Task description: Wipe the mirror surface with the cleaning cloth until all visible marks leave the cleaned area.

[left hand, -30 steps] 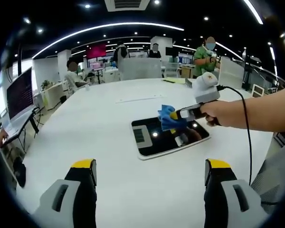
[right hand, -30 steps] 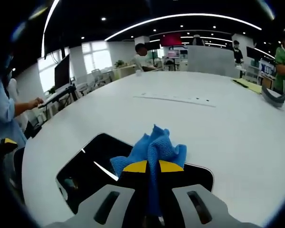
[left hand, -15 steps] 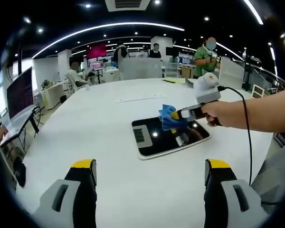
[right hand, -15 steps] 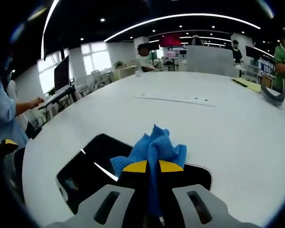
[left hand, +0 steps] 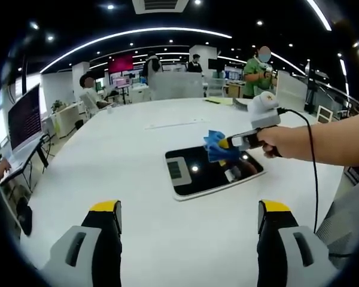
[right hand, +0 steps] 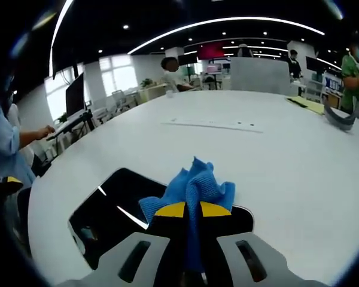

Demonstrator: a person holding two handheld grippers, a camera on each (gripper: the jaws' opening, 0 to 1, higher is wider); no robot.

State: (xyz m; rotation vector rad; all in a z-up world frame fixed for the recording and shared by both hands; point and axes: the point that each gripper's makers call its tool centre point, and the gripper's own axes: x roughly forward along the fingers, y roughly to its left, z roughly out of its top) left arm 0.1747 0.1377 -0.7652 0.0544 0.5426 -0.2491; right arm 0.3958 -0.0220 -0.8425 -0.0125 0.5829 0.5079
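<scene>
The right gripper has its yellow-tipped jaws closed on a bunched blue cloth, which rises from between the tips. The cloth sits over the near right edge of a dark mirror lying flat on a white table. A thin pale strip lies farther back on the table. A person sits at the left.
</scene>
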